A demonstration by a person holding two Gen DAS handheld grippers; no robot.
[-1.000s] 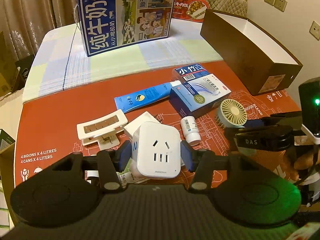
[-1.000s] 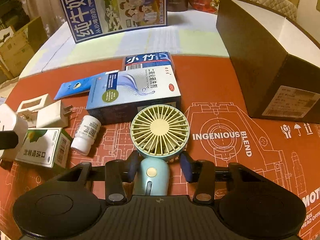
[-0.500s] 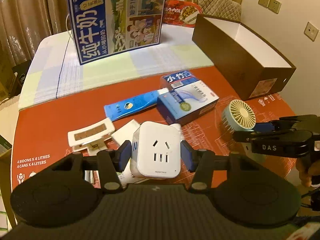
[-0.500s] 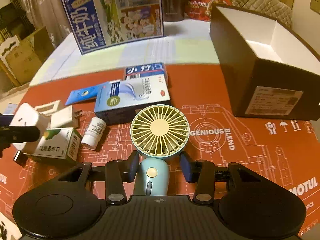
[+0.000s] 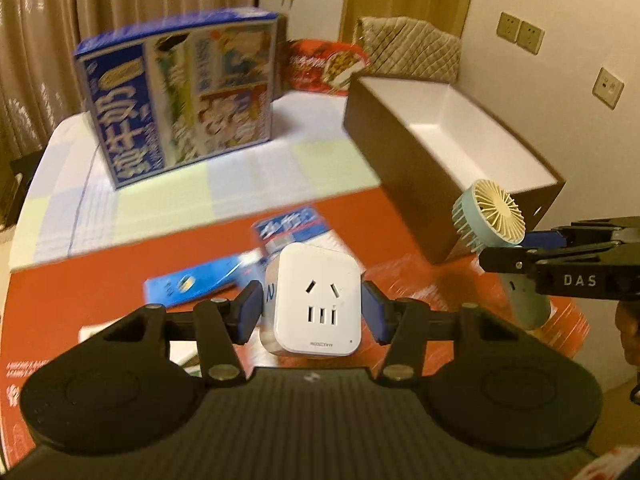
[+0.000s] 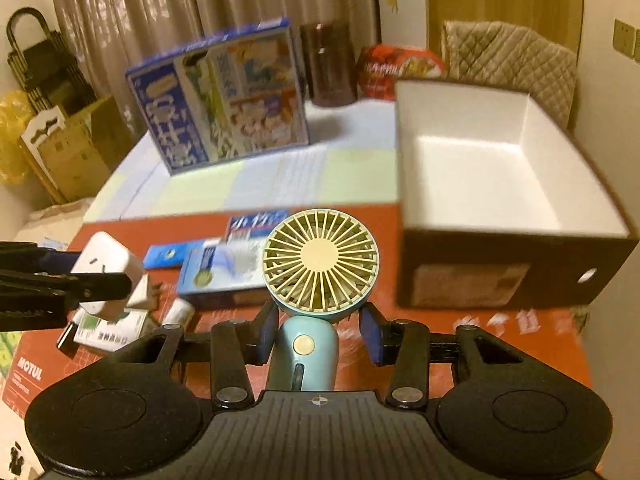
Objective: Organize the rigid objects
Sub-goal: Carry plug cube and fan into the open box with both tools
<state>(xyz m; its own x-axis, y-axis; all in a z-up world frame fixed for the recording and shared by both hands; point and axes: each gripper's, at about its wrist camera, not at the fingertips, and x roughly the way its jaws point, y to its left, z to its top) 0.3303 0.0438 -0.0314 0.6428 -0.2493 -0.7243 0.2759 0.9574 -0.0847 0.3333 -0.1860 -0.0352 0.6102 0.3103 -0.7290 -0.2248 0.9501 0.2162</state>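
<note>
Left gripper [image 5: 313, 306]: your blue pads clamp the white plug cube, lifted, tilted downward.
Right gripper [image 6: 318, 334]: your pads grip the fan's handle, raised, angled down.

Clearance around the open brown box

The brown box [image 6: 516, 280] is open at the top; its white interior holds nothing, so entry from above is unobstructed. Its tall near wall blocks a level approach from the red mat [image 6: 480, 360]. The mat in front of that wall is bare. Left of it, the medicine cartons [image 6: 224, 272], blue tube [image 6: 166, 256] and small bottle [image 6: 178, 312] crowd the desk [image 5: 224, 200]. The tall milk carton [image 6: 224, 96] stands well behind.
</note>
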